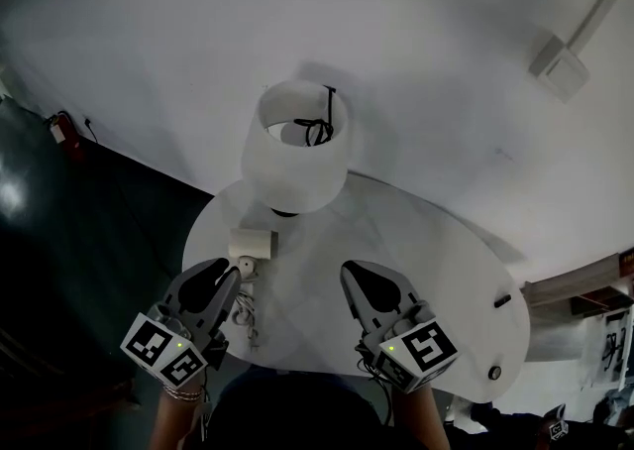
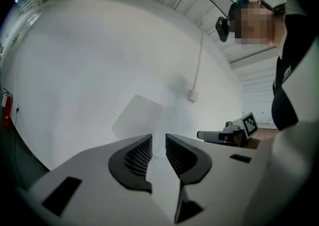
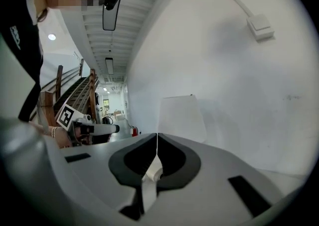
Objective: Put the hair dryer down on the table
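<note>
White hair dryer [image 1: 252, 243] half-hidden beside left fingers [image 1: 224, 295], slightly parted, empty; right fingers [image 1: 370, 289] clenched.

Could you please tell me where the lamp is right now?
In the head view, the lamp stands at the table's back left, by the wall, with a small white box just in front of its base.

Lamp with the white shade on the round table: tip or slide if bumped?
Probably top-heavy: the lamp carries a wide shade over a small dark base, so a high push may tip it. Shade looks thin, likely light and dentable. On the smooth table, a low push might slide it.
</note>
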Available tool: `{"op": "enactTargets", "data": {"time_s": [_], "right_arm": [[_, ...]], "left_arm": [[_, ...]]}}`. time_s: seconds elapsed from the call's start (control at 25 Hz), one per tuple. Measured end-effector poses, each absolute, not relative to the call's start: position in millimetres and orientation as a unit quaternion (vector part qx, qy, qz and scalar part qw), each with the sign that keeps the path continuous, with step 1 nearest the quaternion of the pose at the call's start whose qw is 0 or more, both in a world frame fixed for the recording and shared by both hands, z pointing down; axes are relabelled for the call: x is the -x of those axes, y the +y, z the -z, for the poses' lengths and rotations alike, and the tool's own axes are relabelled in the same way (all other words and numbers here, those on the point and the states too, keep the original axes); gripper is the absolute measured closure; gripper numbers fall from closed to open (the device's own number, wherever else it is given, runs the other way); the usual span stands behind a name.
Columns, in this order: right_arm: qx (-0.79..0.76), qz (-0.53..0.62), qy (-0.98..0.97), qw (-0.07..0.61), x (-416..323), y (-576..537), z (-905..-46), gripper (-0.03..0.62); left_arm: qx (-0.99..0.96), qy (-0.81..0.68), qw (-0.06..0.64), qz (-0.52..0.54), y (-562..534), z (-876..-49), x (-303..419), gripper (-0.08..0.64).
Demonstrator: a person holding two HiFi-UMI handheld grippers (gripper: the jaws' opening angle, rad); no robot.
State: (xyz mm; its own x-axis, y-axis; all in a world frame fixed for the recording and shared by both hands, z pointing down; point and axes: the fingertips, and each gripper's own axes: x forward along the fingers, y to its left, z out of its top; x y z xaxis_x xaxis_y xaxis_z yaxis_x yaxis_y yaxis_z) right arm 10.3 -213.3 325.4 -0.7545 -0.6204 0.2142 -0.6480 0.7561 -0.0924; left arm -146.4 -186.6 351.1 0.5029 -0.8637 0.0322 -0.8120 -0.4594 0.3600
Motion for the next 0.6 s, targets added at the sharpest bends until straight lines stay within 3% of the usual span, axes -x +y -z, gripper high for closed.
{"op": "enactTargets", "data": {"time_s": [0.24, 0.44, 0.6], "right_arm": [[-0.351, -0.067, -0.931, 0.071, -25.8, -214.0, -310.9, 0.574], [-0.334, -0.068, -0.940, 0.009, -37.0, -207.6, -285.8, 0.574], [-0.325, -0.028, -0.945, 0.005, -39.2, -199.2, -268.9, 0.574]], "left_arm": [[-0.836, -0.513, 0.142, 0.131, -185.2, -317.3, 162.0, 0.514], [-0.839, -0.515, 0.122, 0.127, -180.2, -303.3, 167.4, 0.541], [-0.847, -0.507, 0.110, 0.120, -176.9, -297.5, 167.7, 0.543]]}}
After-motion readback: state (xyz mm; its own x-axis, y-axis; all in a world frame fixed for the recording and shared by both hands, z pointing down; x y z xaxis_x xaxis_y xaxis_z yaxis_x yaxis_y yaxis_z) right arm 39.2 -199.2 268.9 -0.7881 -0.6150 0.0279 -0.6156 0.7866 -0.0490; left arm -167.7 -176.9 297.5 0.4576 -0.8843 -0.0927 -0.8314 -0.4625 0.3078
